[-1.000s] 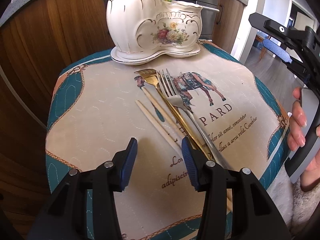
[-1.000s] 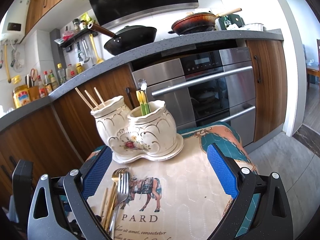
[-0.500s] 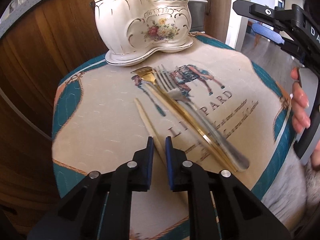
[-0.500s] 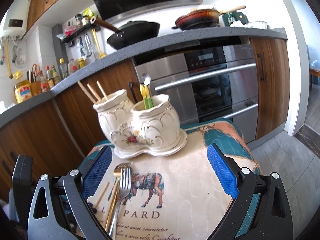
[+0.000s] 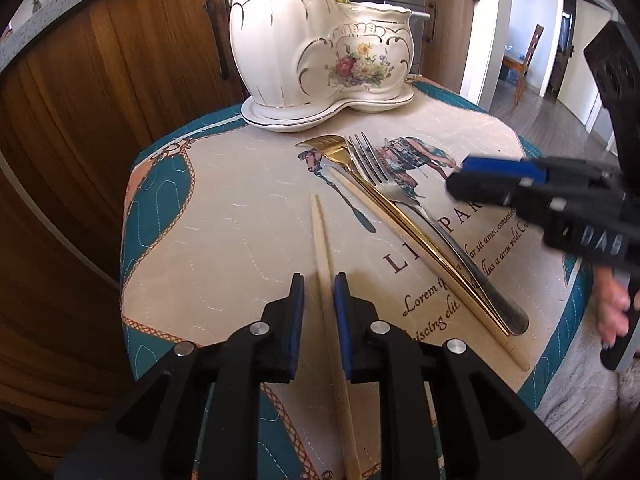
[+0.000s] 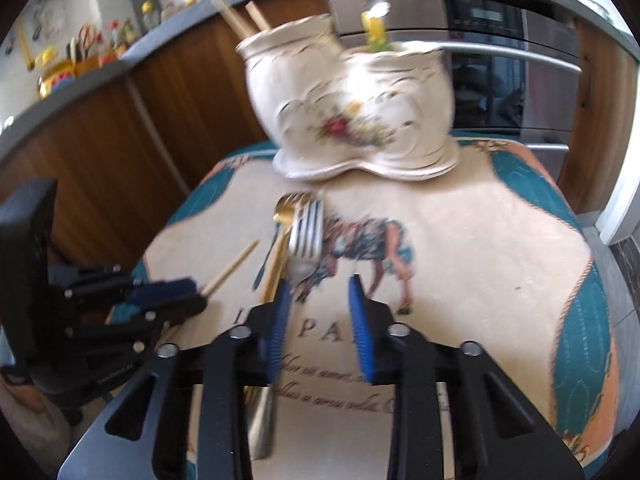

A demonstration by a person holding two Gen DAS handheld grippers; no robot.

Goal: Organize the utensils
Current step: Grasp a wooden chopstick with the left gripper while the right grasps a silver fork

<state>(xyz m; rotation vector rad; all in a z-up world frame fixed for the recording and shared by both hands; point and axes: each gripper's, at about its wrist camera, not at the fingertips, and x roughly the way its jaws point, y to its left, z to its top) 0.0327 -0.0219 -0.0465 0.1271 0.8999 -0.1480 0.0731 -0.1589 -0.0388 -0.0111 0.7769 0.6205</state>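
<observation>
A pale wooden chopstick (image 5: 325, 264) runs between the fingers of my left gripper (image 5: 319, 280), which is shut on it just above the mat (image 5: 224, 216). A second chopstick (image 5: 360, 196), a gold utensil (image 5: 404, 216) and a silver fork (image 5: 400, 196) lie side by side on the mat. A white floral ceramic holder (image 5: 320, 44) stands at the far edge with chopsticks and a yellow-handled utensil in it. My right gripper (image 6: 318, 292) is open and empty, low over the fork's handle (image 6: 262, 412). It also shows in the left wrist view (image 5: 496, 188).
The mat covers a small round table. Wooden cabinets (image 5: 100, 92) and a steel oven (image 6: 496, 80) stand close behind it. A hand (image 5: 612, 312) holds the right gripper at the table's right edge. The left gripper (image 6: 160, 296) sits at the left in the right wrist view.
My left gripper closed on the chopstick and lifted it slightly. My right gripper narrowed, swung down and came in low over the fork and the mat.
</observation>
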